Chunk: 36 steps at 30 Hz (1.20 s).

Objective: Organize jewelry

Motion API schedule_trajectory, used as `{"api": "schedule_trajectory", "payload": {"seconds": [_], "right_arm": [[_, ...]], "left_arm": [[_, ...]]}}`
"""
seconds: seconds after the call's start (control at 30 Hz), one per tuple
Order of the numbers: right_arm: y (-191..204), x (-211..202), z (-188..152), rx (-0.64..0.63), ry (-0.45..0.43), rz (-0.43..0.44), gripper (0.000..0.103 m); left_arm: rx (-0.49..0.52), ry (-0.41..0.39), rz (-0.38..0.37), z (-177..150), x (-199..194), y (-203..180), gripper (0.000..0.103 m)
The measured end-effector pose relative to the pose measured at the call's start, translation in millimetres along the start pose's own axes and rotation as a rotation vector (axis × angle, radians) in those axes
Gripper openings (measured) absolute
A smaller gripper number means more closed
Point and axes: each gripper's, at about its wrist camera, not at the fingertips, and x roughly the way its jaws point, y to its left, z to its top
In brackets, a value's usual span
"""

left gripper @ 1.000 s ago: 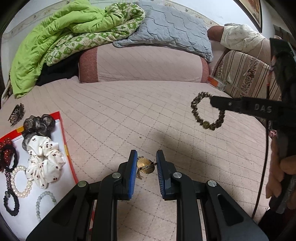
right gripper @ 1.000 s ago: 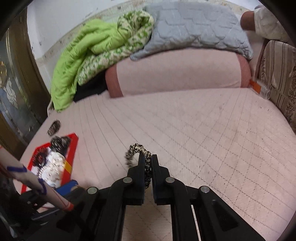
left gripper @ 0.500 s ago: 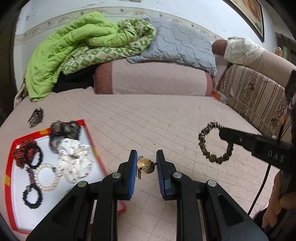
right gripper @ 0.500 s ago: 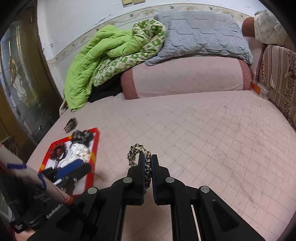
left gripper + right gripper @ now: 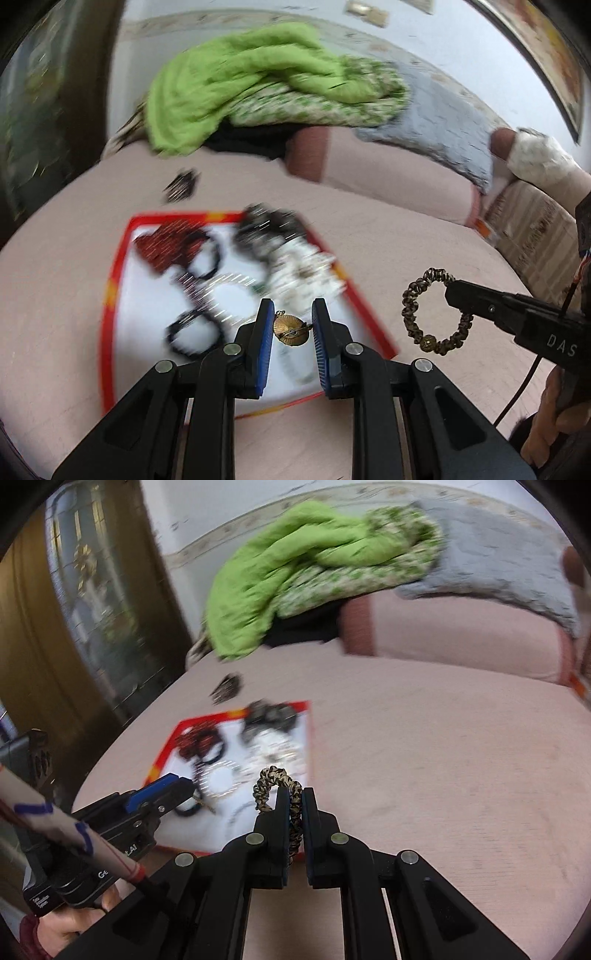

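My left gripper [image 5: 292, 322] is shut on a small gold fan-shaped brooch [image 5: 290, 329], held above the near part of a white tray with a red rim [image 5: 114, 266]. The tray carries several hair ties, scrunchies and bead bracelets, blurred by motion. My right gripper [image 5: 294, 803] is shut on a brown-and-cream patterned scrunchie [image 5: 269, 780], above the tray's near right corner [image 5: 308, 738]. In the left wrist view that scrunchie [image 5: 413, 299] hangs from the right gripper [image 5: 452, 290], to the right of the tray. The left gripper [image 5: 184, 786] shows at lower left in the right wrist view.
The tray lies on a pink quilted bed [image 5: 406, 236]. A dark hair clip [image 5: 181, 186] lies on the bed beyond the tray. A green blanket [image 5: 236, 81], a grey pillow [image 5: 443, 122] and a pink bolster [image 5: 369, 162] are at the back. A wooden door [image 5: 37, 635] stands left.
Both grippers have swung left across the bed, still holding the brooch and the scrunchie. The tray has gone from the left edge to under the left gripper's fingertips.
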Motion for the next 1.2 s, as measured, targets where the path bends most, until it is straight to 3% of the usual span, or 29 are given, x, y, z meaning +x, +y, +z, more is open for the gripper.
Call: {"api": "schedule_trajectory", "payload": {"seconds": [0.17,0.33,0.8,0.83,0.87,0.93,1.17,1.2], "right_arm": [[25.9,45.8,-9.3,0.016,0.086,0.077,0.007],[35.3,81.4,-16.5,0.028,0.147,0.092,0.007],[56.2,123.5,-24.1,0.062,0.229,0.191,0.010],[58.5,124.8,-25.0,0.055,0.235,0.196,0.011],[59.5,124.8,-26.2,0.047,0.241,0.192,0.013],[59.8,122.0,-27.9,0.023,0.235,0.159,0.030],[44.9,90.5,-21.0,0.013,0.155,0.111,0.036],[42.2,81.5,-20.5,0.006,0.135,0.091,0.042]], "left_arm": [[-0.074,0.072,0.032,-17.0,7.8,37.8,0.020],[-0.119,0.106,0.055,-24.2,13.4,57.5,0.020],[-0.134,0.131,0.113,-24.5,24.1,63.5,0.020],[-0.131,0.132,0.120,-24.6,24.4,62.9,0.022],[-0.126,0.129,0.130,-24.3,24.4,62.3,0.032],[-0.116,0.112,0.145,-23.4,22.4,59.3,0.043],[-0.059,0.067,0.168,-19.4,15.8,44.8,0.046],[-0.052,0.044,0.186,-18.4,11.1,42.7,0.049]]}}
